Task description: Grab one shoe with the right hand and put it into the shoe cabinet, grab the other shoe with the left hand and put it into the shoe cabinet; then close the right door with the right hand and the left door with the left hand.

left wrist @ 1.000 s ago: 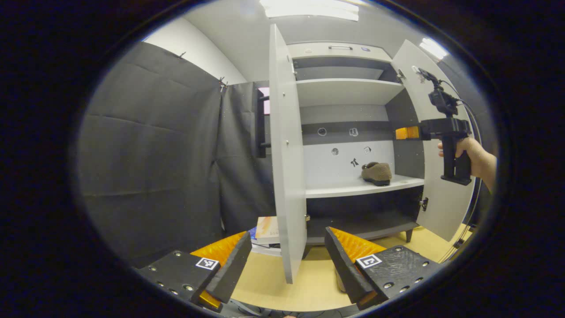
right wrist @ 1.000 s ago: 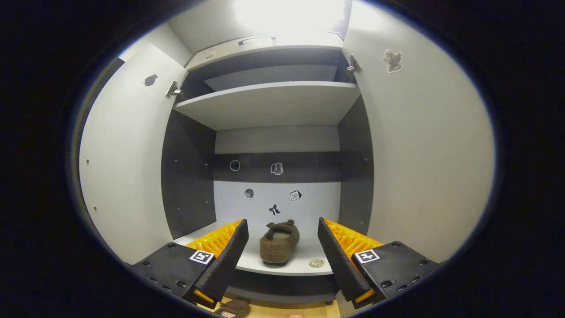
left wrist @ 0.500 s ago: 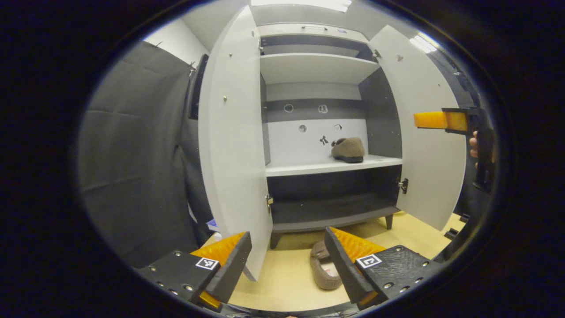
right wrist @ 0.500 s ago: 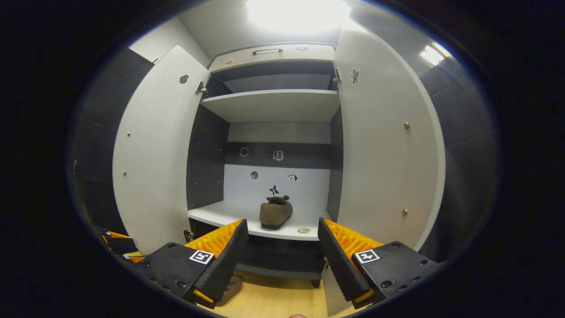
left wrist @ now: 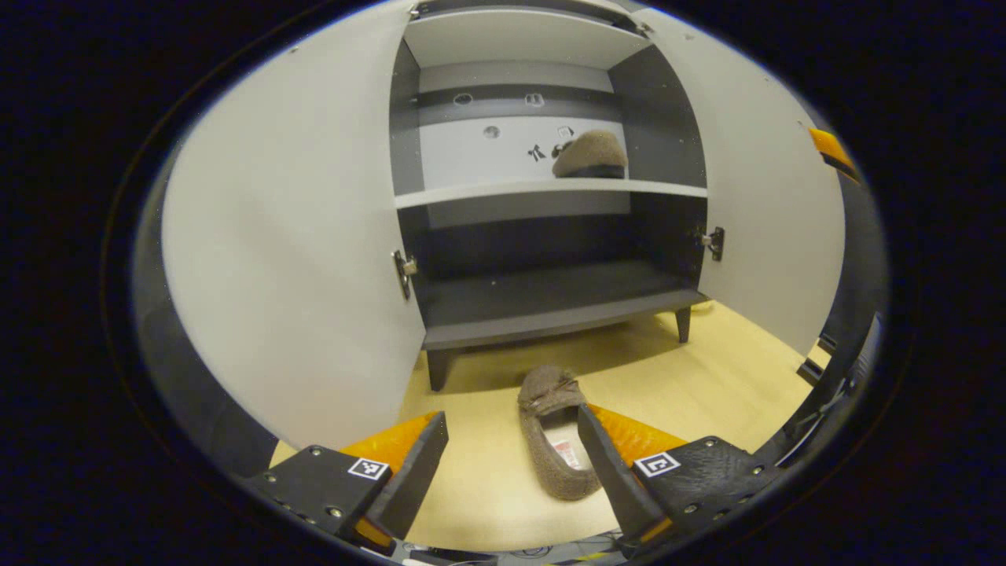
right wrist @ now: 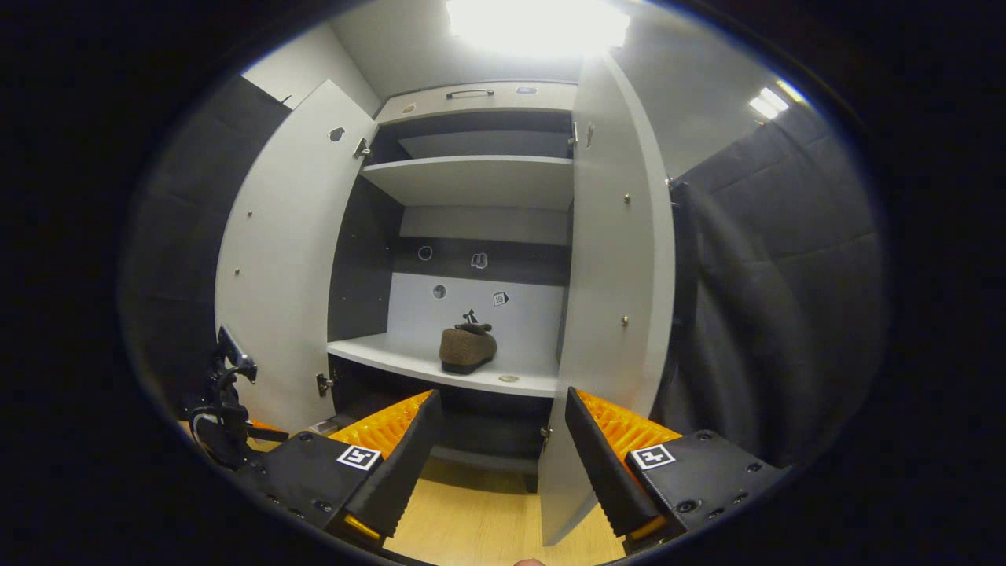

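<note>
One brown fuzzy shoe [left wrist: 591, 153] [right wrist: 467, 348] rests on the white middle shelf of the shoe cabinet [left wrist: 550, 189] [right wrist: 440, 369]. The other brown shoe [left wrist: 550, 428] lies on the wooden floor before the cabinet, toe toward it. My left gripper [left wrist: 511, 464] hangs open low over the floor, its right finger [left wrist: 609, 472] just beside that shoe. In the right gripper view my right gripper [right wrist: 499, 464] is open and empty, back from the cabinet, in front of the right door's edge. The left gripper's body [right wrist: 224, 409] appears low at the left there.
Both white doors stand open: the left door [left wrist: 291, 236] [right wrist: 275, 259] and the right door [left wrist: 770, 212] [right wrist: 609, 283]. A dark bottom shelf [left wrist: 550, 303] sits on short legs. Black cloth wall [right wrist: 770, 299] hangs right of the cabinet. Floor is light wood [left wrist: 707, 385].
My left gripper has dropped toward the floor and closed in on the lying shoe. My right gripper has drawn back and swung right, away from the shelf.
</note>
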